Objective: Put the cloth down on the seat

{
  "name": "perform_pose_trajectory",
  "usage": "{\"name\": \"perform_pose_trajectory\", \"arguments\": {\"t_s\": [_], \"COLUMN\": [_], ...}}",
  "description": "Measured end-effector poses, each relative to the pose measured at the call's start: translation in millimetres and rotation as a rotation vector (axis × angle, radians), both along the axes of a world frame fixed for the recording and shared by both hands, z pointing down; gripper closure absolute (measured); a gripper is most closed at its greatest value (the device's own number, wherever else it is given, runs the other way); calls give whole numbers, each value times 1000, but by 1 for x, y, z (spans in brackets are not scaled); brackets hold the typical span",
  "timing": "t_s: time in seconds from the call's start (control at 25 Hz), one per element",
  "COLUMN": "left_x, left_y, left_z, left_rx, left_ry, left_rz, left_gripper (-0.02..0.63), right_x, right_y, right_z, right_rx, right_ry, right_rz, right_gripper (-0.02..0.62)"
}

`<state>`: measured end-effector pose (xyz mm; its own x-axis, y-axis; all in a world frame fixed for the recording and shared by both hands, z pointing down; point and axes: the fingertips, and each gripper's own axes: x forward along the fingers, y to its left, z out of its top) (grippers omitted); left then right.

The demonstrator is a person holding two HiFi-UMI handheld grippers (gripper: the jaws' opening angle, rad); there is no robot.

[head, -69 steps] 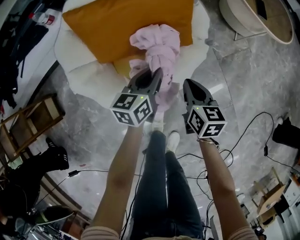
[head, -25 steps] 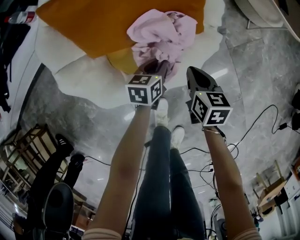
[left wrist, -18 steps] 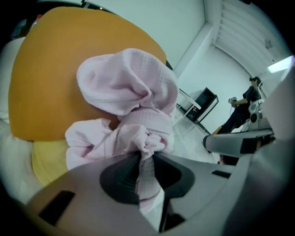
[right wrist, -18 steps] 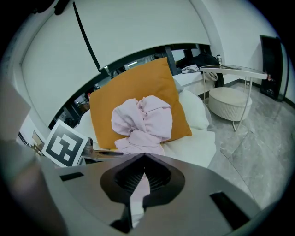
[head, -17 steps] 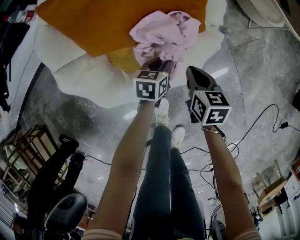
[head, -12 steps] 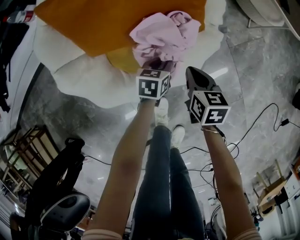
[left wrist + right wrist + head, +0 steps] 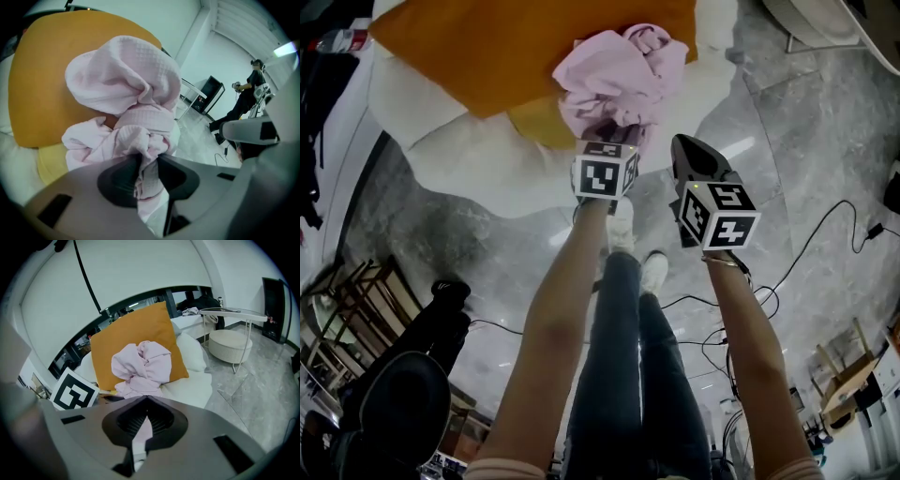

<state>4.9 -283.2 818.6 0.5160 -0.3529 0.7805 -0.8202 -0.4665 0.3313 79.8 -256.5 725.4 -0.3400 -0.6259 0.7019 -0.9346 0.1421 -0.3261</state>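
Cloth (image 7: 125,79) rests between just-opened jaws of the down-tilted left gripper (image 7: 148,161).

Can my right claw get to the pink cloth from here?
Probably yes: nothing stands between the right claw and the pink cloth just ahead, though its shut jaws would need opening first.

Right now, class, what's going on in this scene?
A person stands at a white seat with a claw in each hand. The pink cloth lies bunched on the seat against an orange cushion. The left claw has just been opening its jaws, with a fold of cloth between them. The right claw hangs beside it, shut and empty.
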Motion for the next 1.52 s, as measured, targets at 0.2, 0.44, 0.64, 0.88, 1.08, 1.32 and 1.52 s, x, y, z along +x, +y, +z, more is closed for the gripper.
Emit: {"name": "perform_pose_trajectory", "arguments": {"t_s": [0.2,0.44,0.64,0.88,1.08,1.32,1.52], "left_x": [-4,-7,-11,-11,-7,-7,-9], "left_y": [4,9,15,19,21,25,33], "left_z": [-10,-33,-56,-88,-118,-164,-214], "left_rx": [18,43,68,126,173,255,334], "left_ry": [3,27,43,62,73,77,97], "left_rz": [-38,-78,-104,-130,-124,-121,-105], "left_gripper": [483,482,482,483,498,540,541], "right_x": [2,3,4,5,5,10,16], "right_y": [3,8,16,25,32,38,43], "right_z": [-12,-32,-51,-75,-98,-136,-174], "right_rx": [25,56,80,110,145,196,246], "right_ry": [4,1,-13,-34,-62,-110,-127], "right_rz": [-3,-8,2,-17,-30,-2,12], "right_gripper": [588,588,587,586,586,586,586]}}
